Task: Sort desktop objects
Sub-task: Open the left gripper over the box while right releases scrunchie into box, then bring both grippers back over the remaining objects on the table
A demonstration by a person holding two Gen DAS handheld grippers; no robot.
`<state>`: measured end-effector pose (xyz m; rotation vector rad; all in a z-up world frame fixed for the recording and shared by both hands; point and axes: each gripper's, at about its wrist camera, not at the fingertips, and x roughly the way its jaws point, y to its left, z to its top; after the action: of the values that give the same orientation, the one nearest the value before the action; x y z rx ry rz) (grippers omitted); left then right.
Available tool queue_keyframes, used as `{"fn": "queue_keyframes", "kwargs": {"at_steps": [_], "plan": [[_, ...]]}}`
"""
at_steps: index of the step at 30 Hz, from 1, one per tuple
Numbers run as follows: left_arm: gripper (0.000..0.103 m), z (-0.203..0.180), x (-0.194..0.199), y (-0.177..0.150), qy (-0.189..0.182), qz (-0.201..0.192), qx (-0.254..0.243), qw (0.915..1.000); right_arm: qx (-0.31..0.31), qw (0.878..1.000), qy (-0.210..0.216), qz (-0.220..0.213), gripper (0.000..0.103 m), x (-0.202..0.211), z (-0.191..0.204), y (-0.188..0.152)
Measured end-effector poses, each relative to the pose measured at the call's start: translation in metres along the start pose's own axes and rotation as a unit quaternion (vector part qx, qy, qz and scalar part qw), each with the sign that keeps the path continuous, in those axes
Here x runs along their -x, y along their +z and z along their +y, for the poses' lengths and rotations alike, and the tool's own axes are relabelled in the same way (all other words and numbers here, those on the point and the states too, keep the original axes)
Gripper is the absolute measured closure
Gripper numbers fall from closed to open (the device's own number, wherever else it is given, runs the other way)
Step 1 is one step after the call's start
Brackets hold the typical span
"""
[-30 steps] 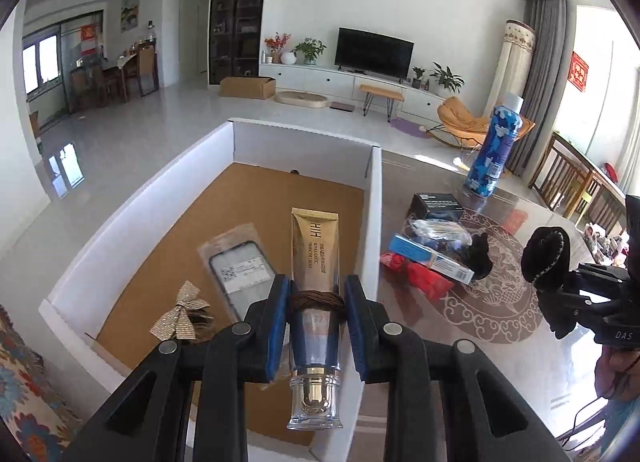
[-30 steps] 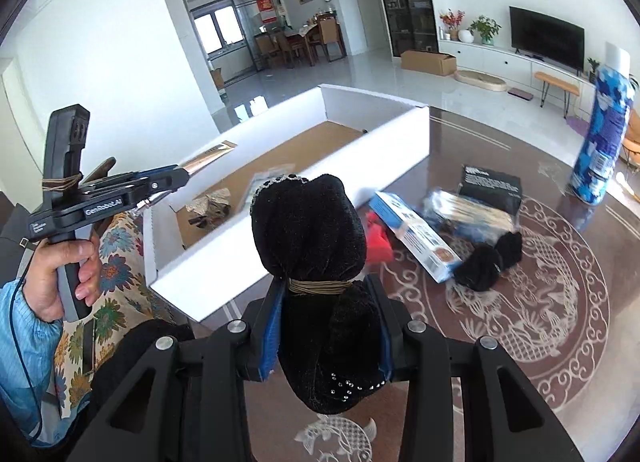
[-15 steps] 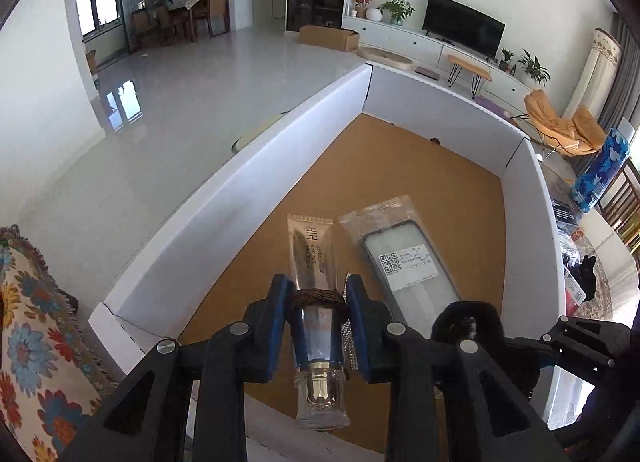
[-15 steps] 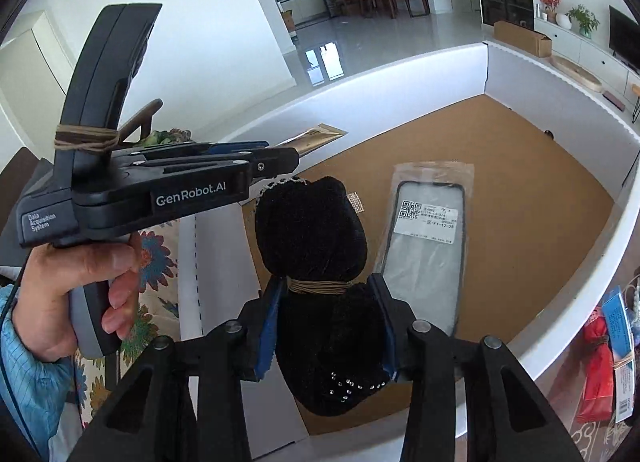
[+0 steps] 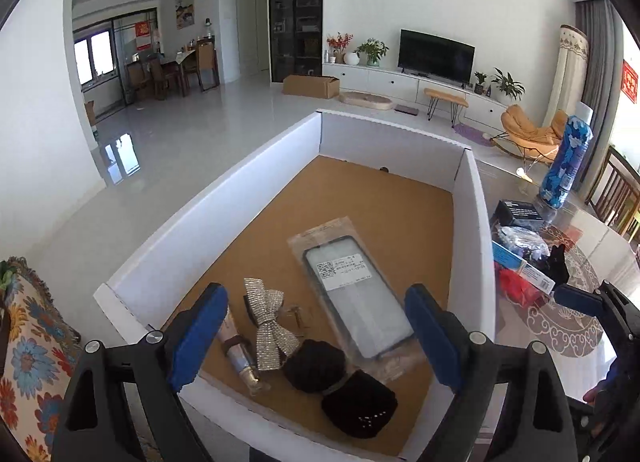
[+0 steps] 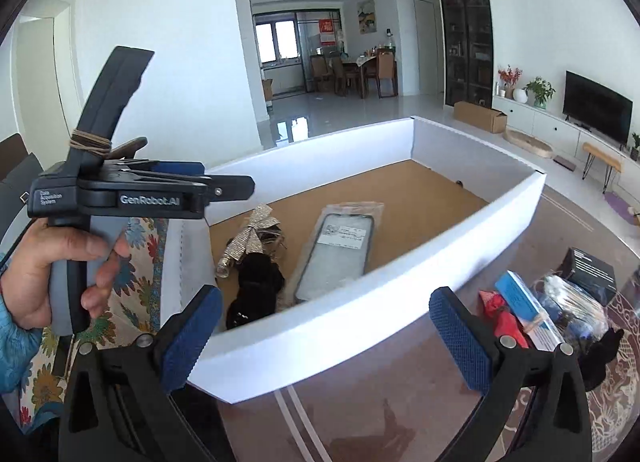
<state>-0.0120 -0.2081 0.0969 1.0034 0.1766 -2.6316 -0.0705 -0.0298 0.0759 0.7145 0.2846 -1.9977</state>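
A white box (image 5: 208, 213) with a brown floor holds a gold tube (image 5: 236, 350), a glittery bow (image 5: 270, 322), a black fabric bundle (image 5: 340, 382) and a bagged phone case (image 5: 356, 294). My left gripper (image 5: 316, 334) hangs over the box's near end, its jaws opening wide, nothing pressed between the pads. My right gripper (image 6: 328, 338) hovers just outside the box's near wall (image 6: 360, 310), jaws opening wide and empty. The black bundle (image 6: 256, 286), the tube (image 6: 228, 262), the bow (image 6: 258, 227) and the case (image 6: 336, 250) also show in the right wrist view. The left gripper (image 6: 224, 189) appears there in a hand (image 6: 52, 262).
On the patterned table (image 6: 400, 402) right of the box lie a blue-white carton (image 6: 528, 306), a red item (image 6: 504, 318), a black box (image 6: 588, 274), a clear bag (image 6: 572, 298) and a black piece (image 6: 604, 346). A blue spray can (image 5: 564, 161) stands farther back. A floral cloth (image 5: 28, 334) lies left.
Both grippers have opened. The tube has dropped from the left one and the black bundle from the right one; both now lie in the box's near end. The right gripper has drawn back outside the wall.
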Motion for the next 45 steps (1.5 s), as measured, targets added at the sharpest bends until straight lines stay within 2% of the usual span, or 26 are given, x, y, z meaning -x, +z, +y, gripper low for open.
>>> {"fn": "queue_keyframes", "kwargs": {"at_steps": [3,5,6,9,12,14,16,19,22,30,36,39,41,42,45], "plan": [[0.009,-0.054,0.022,0.001,-0.044,-0.021,-0.046,0.9978,-0.025,0.998,-0.063,0.01,0.0,0.027,-0.048,-0.043],[0.001,-0.092,0.029,-0.001,-0.077,-0.023,-0.068,0.9945,-0.046,0.992,-0.111,0.037,0.0,0.04,-0.084,-0.071],[0.001,-0.11,0.029,-0.004,-0.097,-0.018,-0.077,0.9922,-0.06,0.988,-0.132,0.052,0.0,0.044,-0.103,-0.085],[0.001,-0.165,0.015,-0.021,-0.146,0.022,-0.103,0.9838,-0.115,0.973,-0.176,0.09,0.0,0.064,-0.153,-0.121],[0.001,-0.215,-0.018,-0.048,-0.162,0.067,-0.124,0.9767,-0.167,0.957,-0.207,0.115,0.0,0.081,-0.189,-0.149],[0.001,-0.237,-0.042,-0.066,-0.166,0.096,-0.123,0.9738,-0.204,0.951,-0.205,0.113,0.0,0.092,-0.204,-0.159],[0.001,-0.251,-0.062,-0.078,-0.162,0.115,-0.115,0.9732,-0.231,0.948,-0.202,0.091,0.0,0.104,-0.212,-0.161],[0.001,-0.265,-0.079,-0.092,-0.143,0.127,-0.12,0.9742,-0.249,0.942,-0.204,0.094,0.0,0.101,-0.217,-0.163],[0.001,-0.271,-0.087,-0.101,-0.126,0.13,-0.137,0.974,-0.247,0.934,-0.236,0.107,0.0,0.097,-0.212,-0.161],[0.0,-0.264,-0.085,-0.109,-0.122,0.113,-0.138,0.9763,-0.22,0.925,-0.273,0.143,0.0,0.084,-0.205,-0.159],[0.0,-0.264,-0.086,-0.11,-0.124,0.113,-0.138,0.9763,-0.212,0.929,-0.267,0.148,0.0,0.081,-0.207,-0.157],[0.0,-0.265,-0.087,-0.109,-0.128,0.113,-0.135,0.9761,-0.194,0.936,-0.246,0.158,0.0,0.068,-0.217,-0.146],[0.0,-0.263,-0.087,-0.107,-0.133,0.111,-0.129,0.9763,-0.195,0.937,-0.23,0.174,0.0,0.056,-0.235,-0.133],[0.0,-0.262,-0.087,-0.107,-0.136,0.111,-0.126,0.9764,-0.208,0.938,-0.223,0.168,0.0,0.054,-0.244,-0.123],[0.0,-0.261,-0.087,-0.106,-0.14,0.109,-0.12,0.9768,-0.226,0.944,-0.212,0.109,0.0,0.056,-0.257,-0.079]]}}
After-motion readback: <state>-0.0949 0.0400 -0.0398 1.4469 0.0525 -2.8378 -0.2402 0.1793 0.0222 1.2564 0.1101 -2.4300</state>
